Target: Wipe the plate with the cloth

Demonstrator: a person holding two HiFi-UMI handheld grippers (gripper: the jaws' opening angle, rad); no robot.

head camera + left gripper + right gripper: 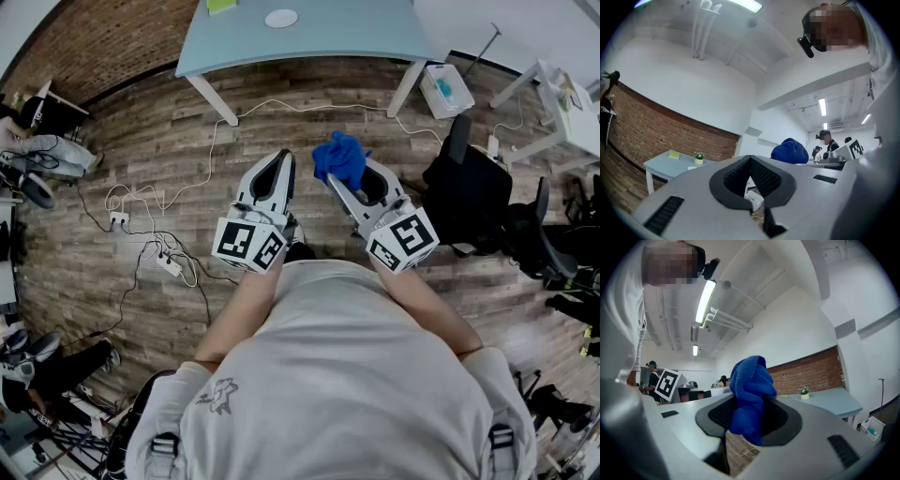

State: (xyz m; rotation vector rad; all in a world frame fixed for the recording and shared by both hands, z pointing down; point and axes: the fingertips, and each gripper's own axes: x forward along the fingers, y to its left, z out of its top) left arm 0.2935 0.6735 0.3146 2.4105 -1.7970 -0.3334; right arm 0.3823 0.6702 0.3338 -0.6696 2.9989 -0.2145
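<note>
Head view puts the plate (281, 18) on the pale blue table (356, 33) at the top of the frame, well apart from both grippers, with a stretch of wooden floor (141, 141) and trailing cables between. From the right gripper (361, 180), which carries the cloth (339, 157), the plate lies ahead and a little to the left. The left gripper (279, 161) is lined up with it more squarely, though neither looks meaningfully nearer. The plate is round, so it offers no long axis to line up with (any direction of approach should serve), and it lies flat on the tabletop. Both grippers are held just beside each other in front of the person's chest, pointing roughly level toward the table. Right gripper view shows the jaws pinching the blue cloth (750, 390) as a bunched wad that wells up above the pads, with a tail hanging below them. Left gripper view shows the left gripper (750, 160) pressed together at the tips with nothing between them. Wiping has not begun, in my judgement. The coming move is to carry the cloth forward to the table and down onto the plate, perhaps with the empty gripper steadying the rim.
</note>
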